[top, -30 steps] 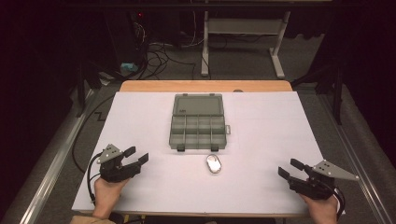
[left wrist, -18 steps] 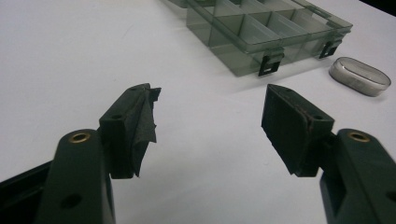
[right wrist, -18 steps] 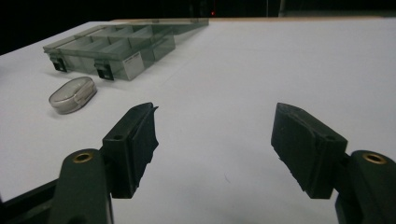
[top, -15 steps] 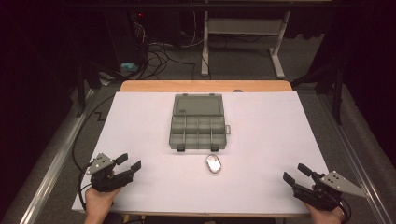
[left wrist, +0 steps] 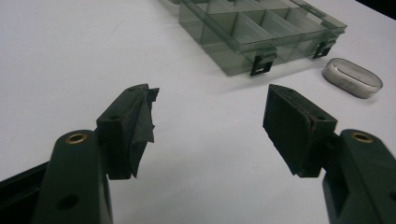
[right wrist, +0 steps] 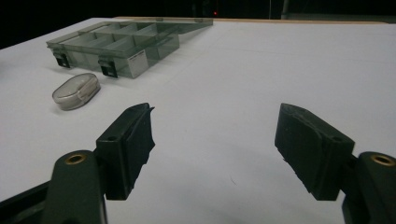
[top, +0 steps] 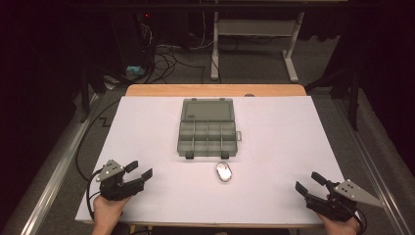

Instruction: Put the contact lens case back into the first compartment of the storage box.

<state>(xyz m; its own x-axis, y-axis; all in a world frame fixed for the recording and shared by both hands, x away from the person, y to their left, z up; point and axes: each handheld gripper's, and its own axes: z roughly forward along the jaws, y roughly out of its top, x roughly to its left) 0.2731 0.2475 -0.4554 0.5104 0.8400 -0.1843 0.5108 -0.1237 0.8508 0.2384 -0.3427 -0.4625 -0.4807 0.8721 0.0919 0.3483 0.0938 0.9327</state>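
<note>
Both claws sit low over the desk (top: pixel 274 127), jaws spread wide with nothing between them, and both have just been opening. The left claw (top: pixel 138 171) and right claw (top: pixel 308 182) are well apart. Ahead of them, between the two, lies a small oval case (top: pixel 224 172), just in front of an open compartment box (top: pixel 207 128).

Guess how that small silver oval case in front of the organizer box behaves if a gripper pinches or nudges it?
The oval case looks smooth and glossy, so it may slip between pads. It lies flat and low on the white table cover, so a push would likely slide it, not roll or tip it. It seems rigid and probably light, given how small it is beside the organizer box.
</note>
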